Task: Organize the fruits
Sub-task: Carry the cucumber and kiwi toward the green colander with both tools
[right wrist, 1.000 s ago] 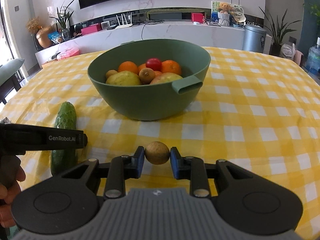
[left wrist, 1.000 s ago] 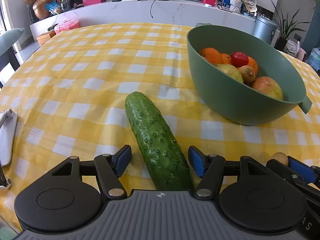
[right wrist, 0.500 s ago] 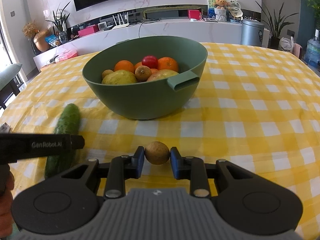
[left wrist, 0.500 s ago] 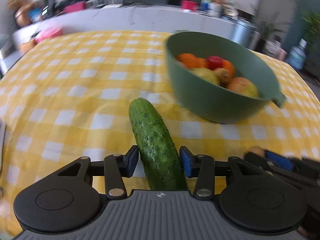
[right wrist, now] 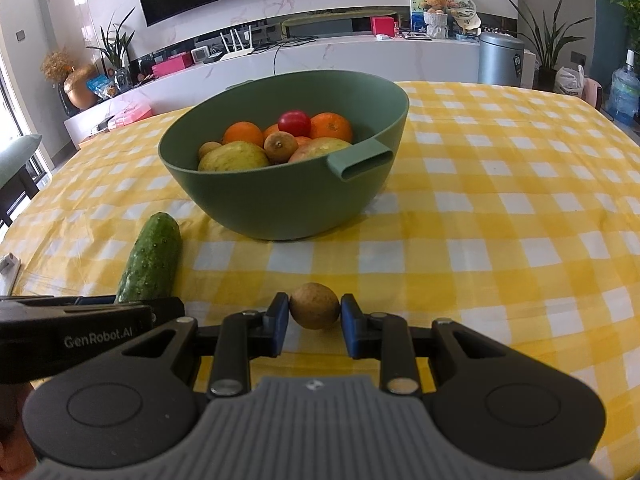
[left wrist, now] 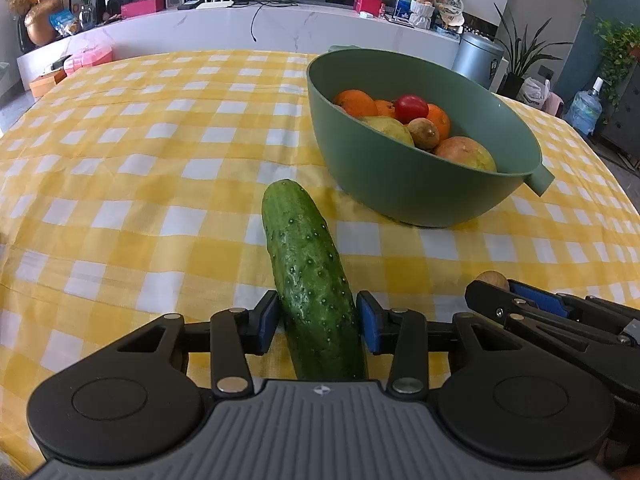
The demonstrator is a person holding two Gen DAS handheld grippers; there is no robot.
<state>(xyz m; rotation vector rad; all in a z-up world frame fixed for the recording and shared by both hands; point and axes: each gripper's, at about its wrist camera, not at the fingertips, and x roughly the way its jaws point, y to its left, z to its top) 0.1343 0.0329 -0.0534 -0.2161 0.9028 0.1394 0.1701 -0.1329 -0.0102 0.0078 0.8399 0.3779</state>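
Cucumber [left wrist: 314, 280] lies pinched between the left gripper [left wrist: 317, 322] pads, its tip toward the green bowl [left wrist: 404, 184]. Right gripper [right wrist: 314, 322] pinches a small brown fruit [right wrist: 315, 306] before that bowl; only its view shows the bowl's handle opening.

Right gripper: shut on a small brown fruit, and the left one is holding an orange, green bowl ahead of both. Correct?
Not quite. The left gripper is shut on a cucumber, not an orange, as the left wrist view shows. The rest holds: the right gripper is shut on the small brown fruit, green bowl ahead of both.
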